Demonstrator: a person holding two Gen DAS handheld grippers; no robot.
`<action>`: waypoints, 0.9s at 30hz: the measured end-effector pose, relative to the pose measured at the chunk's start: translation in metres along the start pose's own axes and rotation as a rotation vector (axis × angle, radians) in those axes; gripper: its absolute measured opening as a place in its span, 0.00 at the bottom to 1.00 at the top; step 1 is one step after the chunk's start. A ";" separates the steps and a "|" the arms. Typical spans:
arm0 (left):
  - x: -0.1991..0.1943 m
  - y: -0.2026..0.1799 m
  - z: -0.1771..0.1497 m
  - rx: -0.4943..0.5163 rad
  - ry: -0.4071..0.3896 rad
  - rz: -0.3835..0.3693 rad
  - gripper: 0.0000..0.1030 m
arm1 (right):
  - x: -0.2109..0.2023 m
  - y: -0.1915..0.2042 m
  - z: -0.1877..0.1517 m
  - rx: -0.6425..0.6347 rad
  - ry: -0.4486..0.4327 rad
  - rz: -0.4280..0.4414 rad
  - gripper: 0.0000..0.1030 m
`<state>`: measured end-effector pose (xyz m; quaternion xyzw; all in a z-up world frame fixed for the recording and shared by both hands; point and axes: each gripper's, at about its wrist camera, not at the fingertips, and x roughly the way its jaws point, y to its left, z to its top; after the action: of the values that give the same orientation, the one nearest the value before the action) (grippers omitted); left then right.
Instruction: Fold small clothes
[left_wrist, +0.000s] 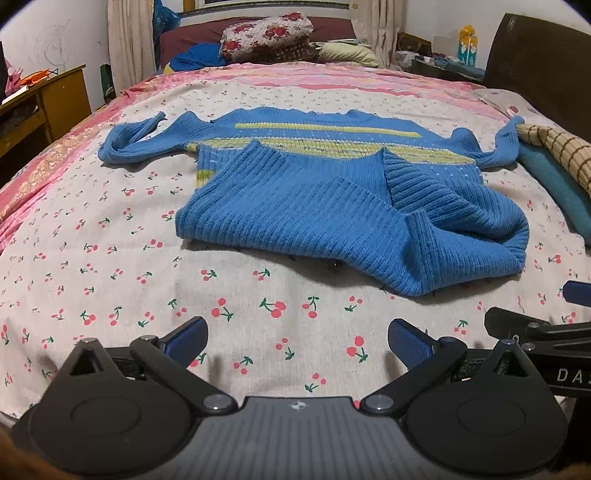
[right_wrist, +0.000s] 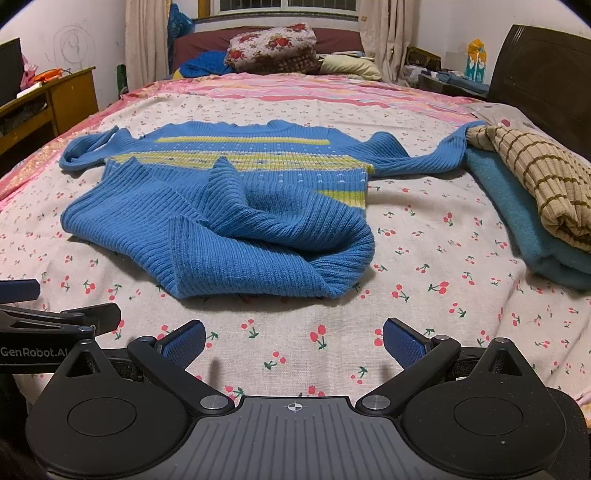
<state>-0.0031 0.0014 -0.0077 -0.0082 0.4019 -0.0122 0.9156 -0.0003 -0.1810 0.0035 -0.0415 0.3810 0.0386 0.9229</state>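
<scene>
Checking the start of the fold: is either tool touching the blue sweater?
Apart. Both wrist views show the left tool and right tool open, with bare cherry-print sheet between their fingertips and the blue sweater.

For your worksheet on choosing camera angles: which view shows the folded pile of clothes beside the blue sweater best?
The right wrist view: the folded pile shows nearly whole, a checked beige piece lying on a teal one, with the blue sweater sleeve reaching it. The left wrist view catches only a strip of that pile, cut by the right edge.
</scene>
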 end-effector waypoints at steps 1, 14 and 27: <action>0.000 0.000 0.000 0.004 0.001 0.001 1.00 | 0.000 0.000 0.000 0.000 0.000 0.000 0.99; 0.001 -0.002 0.000 0.022 0.002 0.010 1.00 | 0.000 0.000 0.000 -0.002 -0.001 0.000 0.99; 0.000 -0.002 -0.002 0.022 -0.005 0.010 1.00 | -0.001 0.000 0.000 -0.002 -0.001 0.001 0.99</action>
<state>-0.0044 -0.0005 -0.0087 0.0037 0.3995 -0.0119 0.9167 -0.0009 -0.1809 0.0037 -0.0421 0.3803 0.0397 0.9230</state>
